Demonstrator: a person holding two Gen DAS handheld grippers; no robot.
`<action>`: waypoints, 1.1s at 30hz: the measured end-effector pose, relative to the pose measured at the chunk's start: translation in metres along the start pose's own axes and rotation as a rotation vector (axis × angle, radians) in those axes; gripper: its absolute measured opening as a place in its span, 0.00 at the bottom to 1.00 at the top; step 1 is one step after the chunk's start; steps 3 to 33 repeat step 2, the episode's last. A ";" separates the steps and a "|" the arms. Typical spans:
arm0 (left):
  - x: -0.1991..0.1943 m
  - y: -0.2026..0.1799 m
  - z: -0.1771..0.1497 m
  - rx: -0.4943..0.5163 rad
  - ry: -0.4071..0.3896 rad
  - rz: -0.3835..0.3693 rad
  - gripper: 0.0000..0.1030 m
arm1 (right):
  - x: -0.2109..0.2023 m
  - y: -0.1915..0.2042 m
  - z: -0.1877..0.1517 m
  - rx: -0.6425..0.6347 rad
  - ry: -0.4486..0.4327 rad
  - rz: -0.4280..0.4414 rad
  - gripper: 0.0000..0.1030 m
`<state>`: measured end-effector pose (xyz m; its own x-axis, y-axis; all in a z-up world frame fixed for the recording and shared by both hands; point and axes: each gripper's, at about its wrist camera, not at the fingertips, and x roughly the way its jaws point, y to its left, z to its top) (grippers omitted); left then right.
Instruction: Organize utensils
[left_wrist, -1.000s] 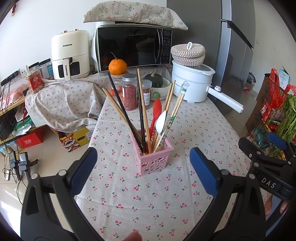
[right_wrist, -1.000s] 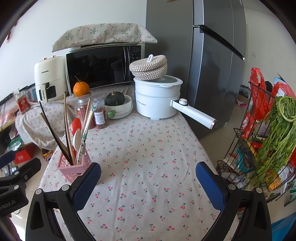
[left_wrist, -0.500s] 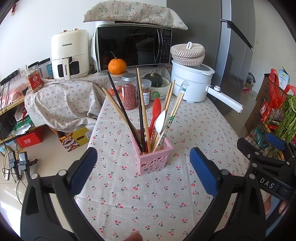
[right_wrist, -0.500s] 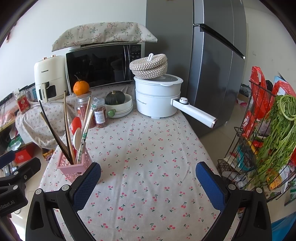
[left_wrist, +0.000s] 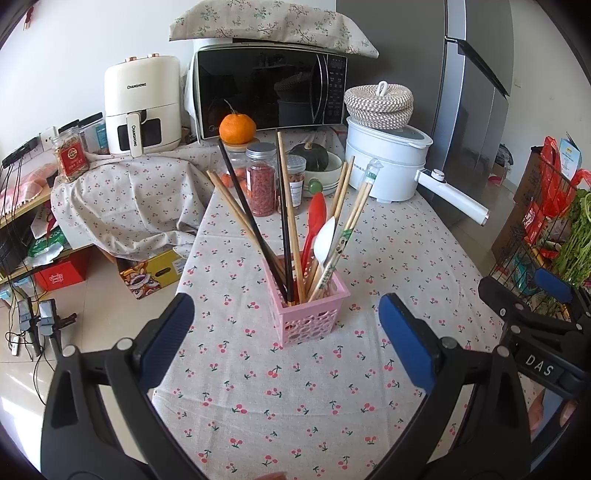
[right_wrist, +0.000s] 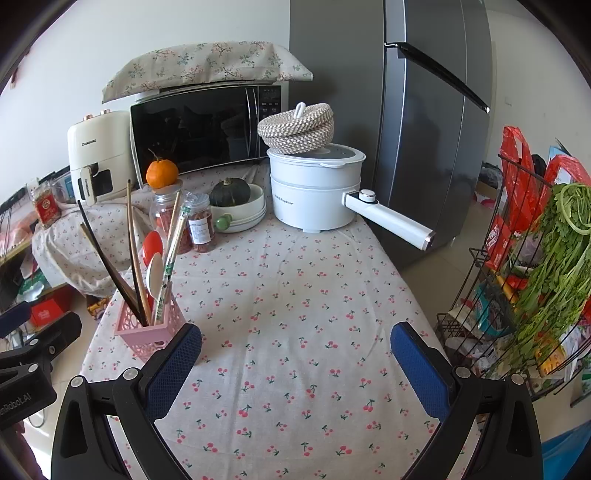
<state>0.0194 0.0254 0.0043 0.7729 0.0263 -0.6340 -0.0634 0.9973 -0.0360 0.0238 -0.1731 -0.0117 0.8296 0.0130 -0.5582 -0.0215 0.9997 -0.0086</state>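
Observation:
A pink lattice utensil holder (left_wrist: 307, 314) stands on the cherry-print tablecloth (left_wrist: 258, 398). It holds several wooden chopsticks (left_wrist: 291, 206), dark chopsticks (left_wrist: 243, 206), a red spoon (left_wrist: 314, 225) and a white spoon (left_wrist: 325, 236). My left gripper (left_wrist: 286, 332) is open and empty, just in front of the holder. In the right wrist view the holder (right_wrist: 149, 330) is at the left. My right gripper (right_wrist: 295, 354) is open and empty over bare cloth to the holder's right.
Behind the holder stand spice jars (left_wrist: 262, 181), an orange (left_wrist: 237, 128), a bowl with a squash (left_wrist: 314, 162), a white electric pot (left_wrist: 388, 162), a microwave (left_wrist: 269, 92) and an air fryer (left_wrist: 142, 107). A fridge (right_wrist: 424, 110) and a wire vegetable rack (right_wrist: 535, 277) are on the right.
Both grippers have drifted very slightly; the holder sits a touch lower in the left wrist view. Nothing was gripped or released.

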 end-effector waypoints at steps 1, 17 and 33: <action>0.000 0.000 0.000 0.000 -0.002 -0.002 0.97 | 0.001 0.000 0.000 0.001 0.003 0.001 1.00; -0.001 0.000 0.000 -0.001 -0.004 -0.008 0.97 | 0.001 0.000 0.000 0.003 0.005 0.003 1.00; -0.001 0.000 0.000 -0.001 -0.004 -0.008 0.97 | 0.001 0.000 0.000 0.003 0.005 0.003 1.00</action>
